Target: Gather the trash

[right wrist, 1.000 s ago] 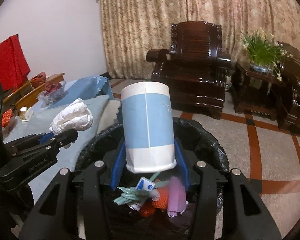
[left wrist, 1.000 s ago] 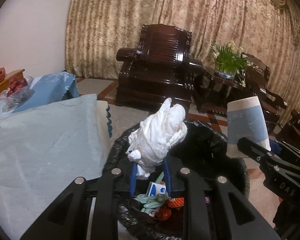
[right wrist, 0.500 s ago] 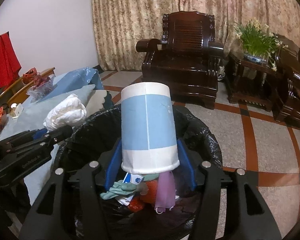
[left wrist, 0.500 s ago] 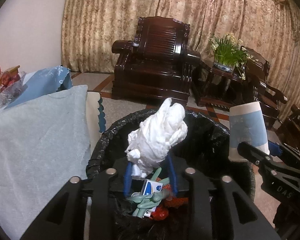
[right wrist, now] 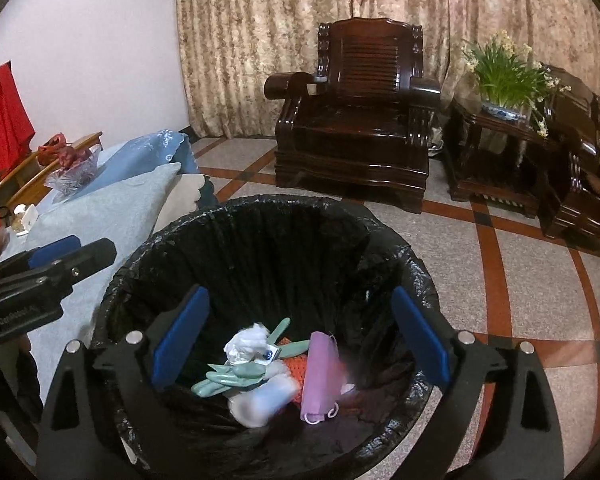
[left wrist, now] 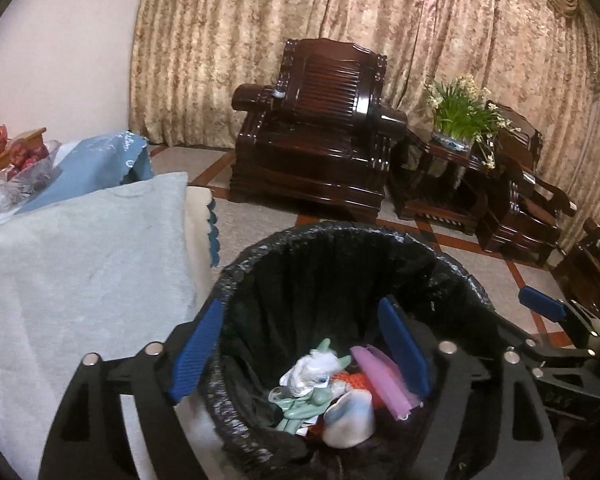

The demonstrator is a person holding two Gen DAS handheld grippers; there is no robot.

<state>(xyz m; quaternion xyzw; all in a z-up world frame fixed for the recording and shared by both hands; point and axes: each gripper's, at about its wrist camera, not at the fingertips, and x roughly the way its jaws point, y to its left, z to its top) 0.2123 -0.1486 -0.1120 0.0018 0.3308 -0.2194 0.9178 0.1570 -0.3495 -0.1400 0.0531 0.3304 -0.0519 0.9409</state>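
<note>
A bin with a black liner stands right below both grippers. My left gripper hangs over it, its jaws opening with nothing between them. My right gripper is over the bin too, jaws opening and empty. On the trash inside lies a crumpled white tissue. Next to it is a blue-and-white paper cup, blurred. A pink mask and a green glove lie there as well.
A table under a light blue cloth touches the bin's left side. A dark wooden armchair and a side table with a potted plant stand beyond on the tiled floor.
Both grippers have opened wide. The white tissue left the left gripper and the paper cup left the right one; both now lie in the bin.
</note>
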